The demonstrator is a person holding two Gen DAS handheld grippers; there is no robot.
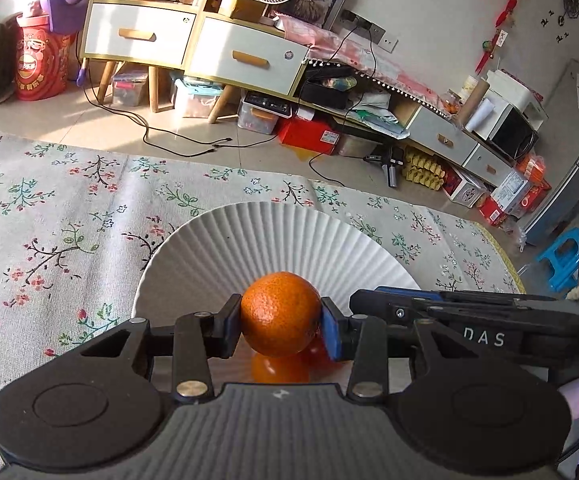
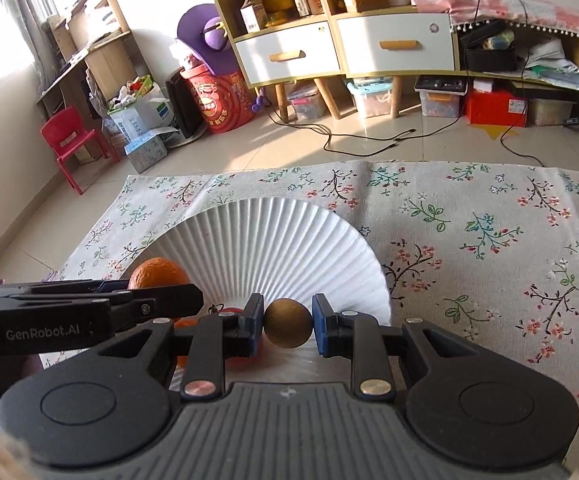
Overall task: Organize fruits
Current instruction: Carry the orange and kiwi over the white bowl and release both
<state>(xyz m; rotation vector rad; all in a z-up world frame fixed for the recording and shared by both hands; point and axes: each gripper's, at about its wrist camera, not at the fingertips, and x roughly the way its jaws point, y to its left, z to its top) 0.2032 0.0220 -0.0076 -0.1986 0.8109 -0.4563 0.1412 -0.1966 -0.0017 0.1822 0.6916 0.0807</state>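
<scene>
An orange mandarin (image 1: 280, 314) is clamped between the blue pads of my left gripper (image 1: 281, 322), just above a white ribbed plate (image 1: 273, 236) on the floral cloth. Under it lie another orange fruit (image 1: 279, 368) and a red fruit (image 1: 316, 350), both partly hidden. My right gripper (image 2: 288, 323) is shut on a small brown round fruit (image 2: 288, 323) over the same plate (image 2: 273, 248). Its body reaches in from the right in the left wrist view (image 1: 469, 320). In the right wrist view the left gripper's body (image 2: 69, 316) comes in from the left with the mandarin (image 2: 157, 274) behind it.
A floral tablecloth (image 2: 469, 240) covers the table around the plate. Beyond the table's far edge are floor cables (image 1: 177, 140), a cabinet with drawers (image 1: 193, 40), storage boxes (image 1: 253, 114), a red child's chair (image 2: 71, 140) and a blue stool (image 1: 561, 260).
</scene>
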